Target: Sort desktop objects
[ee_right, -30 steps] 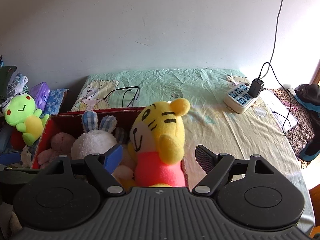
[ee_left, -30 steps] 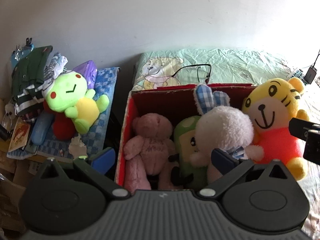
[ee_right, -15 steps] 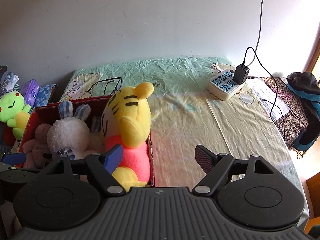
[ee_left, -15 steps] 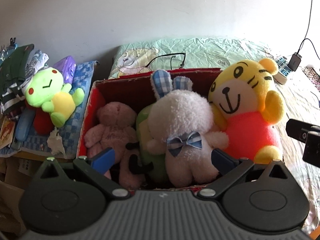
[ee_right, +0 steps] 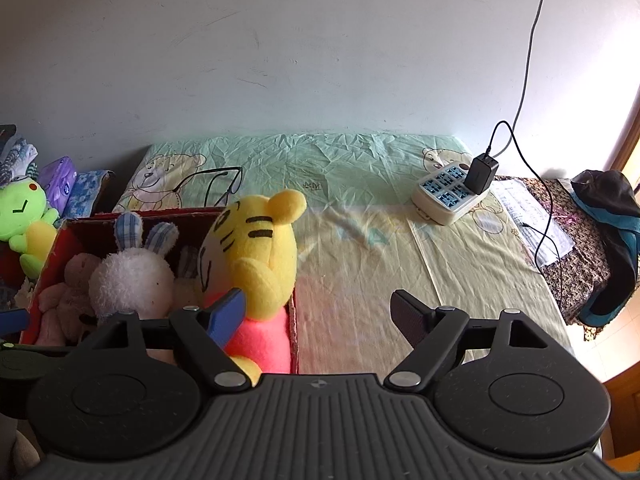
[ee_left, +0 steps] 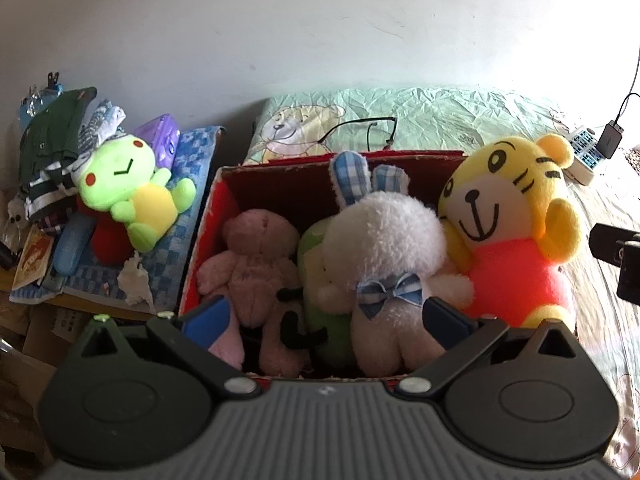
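Observation:
A red cardboard box (ee_left: 208,216) (ee_right: 56,248) on the bed holds a pink bear (ee_left: 256,256), a green plush (ee_left: 316,248), a white rabbit (ee_left: 384,248) (ee_right: 128,280) and a yellow tiger (ee_left: 508,216) (ee_right: 256,248) in a pink shirt. Just in front of the box, my left gripper (ee_left: 326,314) stands open and empty, the rabbit seen between its fingers. My right gripper (ee_right: 316,312) hangs open and empty at the box's right wall, its blue finger in front of the tiger. Black glasses (ee_left: 360,132) (ee_right: 216,184) lie on the sheet behind the box.
A green frog plush (ee_left: 128,188) (ee_right: 24,220) lies on a cluttered side table (ee_left: 96,304) at the left with clothes and a purple pack (ee_left: 160,140). A power strip (ee_right: 448,192) with a black charger (ee_right: 482,168) sits at the back right. Dark cloth (ee_right: 608,240) hangs at the far right.
The left wrist view swung right over the box, then settled back a little left. The right gripper has drifted right and back from the box. Both stay open.

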The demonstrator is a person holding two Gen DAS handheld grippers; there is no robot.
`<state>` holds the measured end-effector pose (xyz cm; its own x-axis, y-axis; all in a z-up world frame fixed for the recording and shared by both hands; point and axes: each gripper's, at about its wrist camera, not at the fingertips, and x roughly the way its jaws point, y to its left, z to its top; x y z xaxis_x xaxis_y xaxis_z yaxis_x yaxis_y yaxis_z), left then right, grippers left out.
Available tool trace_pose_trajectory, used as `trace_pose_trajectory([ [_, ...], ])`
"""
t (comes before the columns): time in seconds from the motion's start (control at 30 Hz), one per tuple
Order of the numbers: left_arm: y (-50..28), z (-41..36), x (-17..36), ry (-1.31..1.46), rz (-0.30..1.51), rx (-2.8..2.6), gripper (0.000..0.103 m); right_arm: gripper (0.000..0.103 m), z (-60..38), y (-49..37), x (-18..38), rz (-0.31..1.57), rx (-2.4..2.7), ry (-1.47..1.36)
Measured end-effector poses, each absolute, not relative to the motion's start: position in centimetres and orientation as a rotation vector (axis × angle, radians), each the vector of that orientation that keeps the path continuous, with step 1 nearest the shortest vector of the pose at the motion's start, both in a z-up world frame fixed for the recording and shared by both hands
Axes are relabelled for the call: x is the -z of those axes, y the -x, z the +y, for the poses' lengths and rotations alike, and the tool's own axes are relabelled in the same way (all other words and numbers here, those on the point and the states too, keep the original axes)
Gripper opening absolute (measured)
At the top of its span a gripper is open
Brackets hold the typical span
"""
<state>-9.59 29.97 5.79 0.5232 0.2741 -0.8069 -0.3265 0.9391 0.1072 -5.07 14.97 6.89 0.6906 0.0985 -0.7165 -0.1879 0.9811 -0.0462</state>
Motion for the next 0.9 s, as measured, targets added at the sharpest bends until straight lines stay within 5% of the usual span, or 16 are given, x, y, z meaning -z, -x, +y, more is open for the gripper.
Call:
trace_pose_trajectory([
  [0.9, 8.8, 28.3, -4.8, 0.103, 1.000, -0.342, 0.102, 0.083, 13.6, 4.1, -6.4, 0.810, -0.188, 0.155],
])
